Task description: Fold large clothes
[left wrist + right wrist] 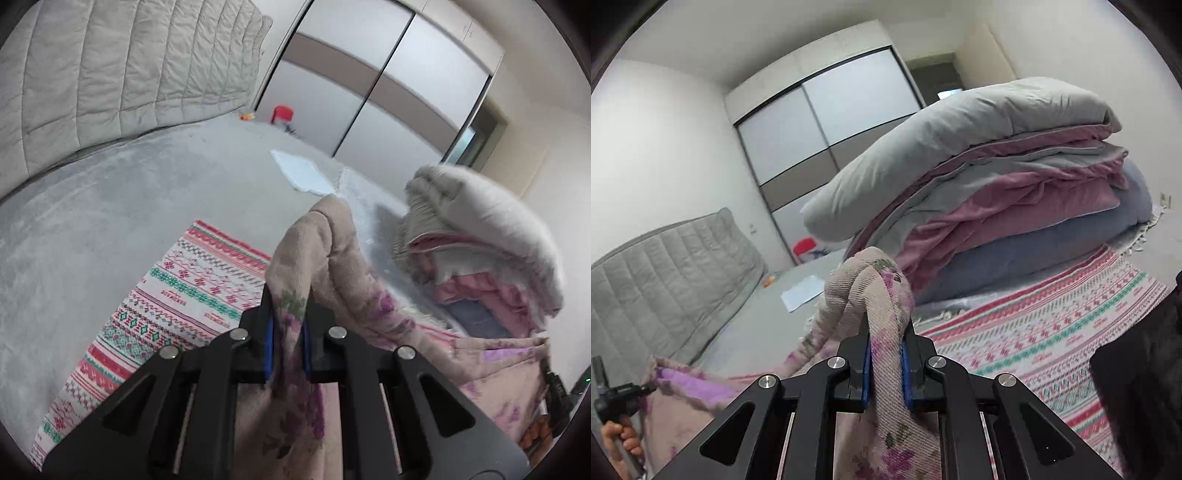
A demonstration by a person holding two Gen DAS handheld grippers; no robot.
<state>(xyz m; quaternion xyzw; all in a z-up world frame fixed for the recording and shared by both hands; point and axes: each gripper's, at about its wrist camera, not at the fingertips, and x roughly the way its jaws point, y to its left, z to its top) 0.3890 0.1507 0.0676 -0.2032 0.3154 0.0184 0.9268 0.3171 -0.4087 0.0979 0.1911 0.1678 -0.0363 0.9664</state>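
Both grippers are clamped on the floral cloth [291,306]: the left gripper [288,332] pinches a bunched edge between narrow jaws, and the right gripper [886,365] does the same on another part. The cloth hangs off the patterned mat [192,291], with the pile of bedding [997,184] just beyond. This looks like the lift-and-spread step; next, the edges probably need pulling apart and laying flat.

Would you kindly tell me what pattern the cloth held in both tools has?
Beige cloth with purple flowers, clearest in the right wrist view.
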